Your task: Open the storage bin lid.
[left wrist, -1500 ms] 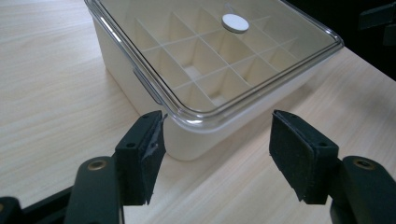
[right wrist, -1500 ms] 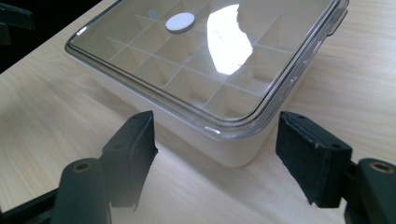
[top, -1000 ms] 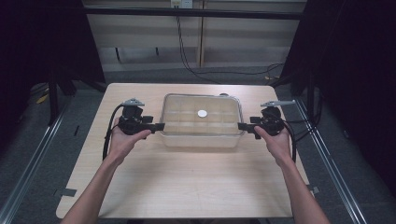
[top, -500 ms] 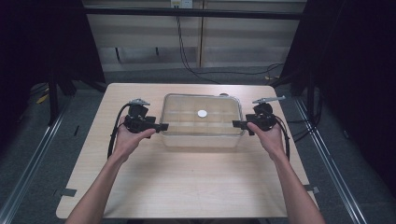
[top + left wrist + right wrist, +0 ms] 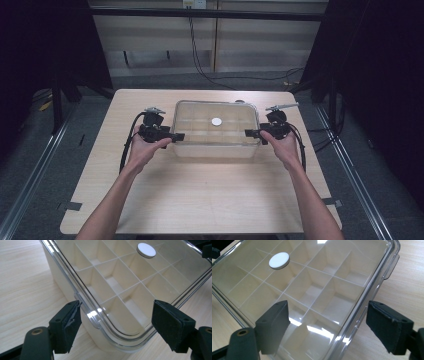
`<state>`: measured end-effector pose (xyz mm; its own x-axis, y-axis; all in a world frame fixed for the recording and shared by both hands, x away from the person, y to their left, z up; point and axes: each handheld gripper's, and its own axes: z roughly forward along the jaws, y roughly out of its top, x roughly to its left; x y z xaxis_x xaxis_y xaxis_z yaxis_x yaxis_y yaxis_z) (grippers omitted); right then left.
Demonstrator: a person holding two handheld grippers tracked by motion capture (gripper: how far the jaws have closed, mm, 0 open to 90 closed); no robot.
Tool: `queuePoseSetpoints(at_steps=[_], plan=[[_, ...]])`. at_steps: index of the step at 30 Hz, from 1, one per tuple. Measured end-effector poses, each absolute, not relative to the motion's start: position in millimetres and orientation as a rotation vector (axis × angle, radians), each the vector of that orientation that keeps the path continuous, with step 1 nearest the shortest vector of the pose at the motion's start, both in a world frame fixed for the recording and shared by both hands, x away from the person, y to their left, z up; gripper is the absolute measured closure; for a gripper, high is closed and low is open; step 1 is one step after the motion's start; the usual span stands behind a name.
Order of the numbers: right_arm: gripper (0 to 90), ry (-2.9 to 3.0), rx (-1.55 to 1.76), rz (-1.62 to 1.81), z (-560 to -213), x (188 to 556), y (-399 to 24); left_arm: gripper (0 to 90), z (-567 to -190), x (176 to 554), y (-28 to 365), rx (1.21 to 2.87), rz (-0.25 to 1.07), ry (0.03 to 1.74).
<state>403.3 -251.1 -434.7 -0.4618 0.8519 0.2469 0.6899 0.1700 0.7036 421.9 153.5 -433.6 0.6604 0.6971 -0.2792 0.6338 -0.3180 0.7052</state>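
Note:
A clear-lidded plastic box [image 5: 215,131] with white dividers stands in the middle of the table, a white round disc [image 5: 216,121] on its lid. My left gripper [image 5: 176,136] reaches the box's left end and stands open, its pads [image 5: 67,326] either side of the lid's corner and a clear latch tab [image 5: 86,312]. My right gripper [image 5: 250,133] is open at the box's right end, its pads [image 5: 274,323] spread over the lid's edge [image 5: 362,307]. The disc [image 5: 146,250] and the empty compartments [image 5: 312,287] show through the lid in both gripper views.
The wooden table [image 5: 200,200] has wide bare room in front of the box. A latch tab [image 5: 390,266] sticks out on the box's side in the right gripper view. Dark floor, rails and cables [image 5: 200,55] lie beyond the table's far edge.
Both grippers have moved inward and slightly away from the person, closing on the two ends of the box. The box and disc have not moved.

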Motion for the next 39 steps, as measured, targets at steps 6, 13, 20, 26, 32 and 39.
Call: queuePoseSetpoints(at_steps=[6,13,20,26,32,39], plan=[[18.1,2.247,1.515,1.141,-435.1,408.5,-250.3,23.6,-438.0,425.8,149.7,2.071,0.116,1.048],[18.3,2.26,1.539,1.118,-437.9,412.6,-251.1,23.6,-439.5,432.3,148.4,2.065,0.082,1.052],[18.3,2.277,1.563,1.125,-441.2,415.4,-252.4,23.5,-439.3,435.9,146.9,2.07,0.079,1.056],[17.0,2.285,1.571,1.121,-441.5,418.2,-250.4,22.7,-440.2,441.0,148.4,2.066,0.056,1.075],[15.1,2.285,1.605,1.157,-445.9,421.8,-251.3,22.3,-439.5,444.0,144.6,2.083,0.036,1.073],[16.8,2.287,1.619,1.195,-448.2,424.0,-250.8,23.2,-439.2,445.9,144.7,2.09,0.007,1.076]])
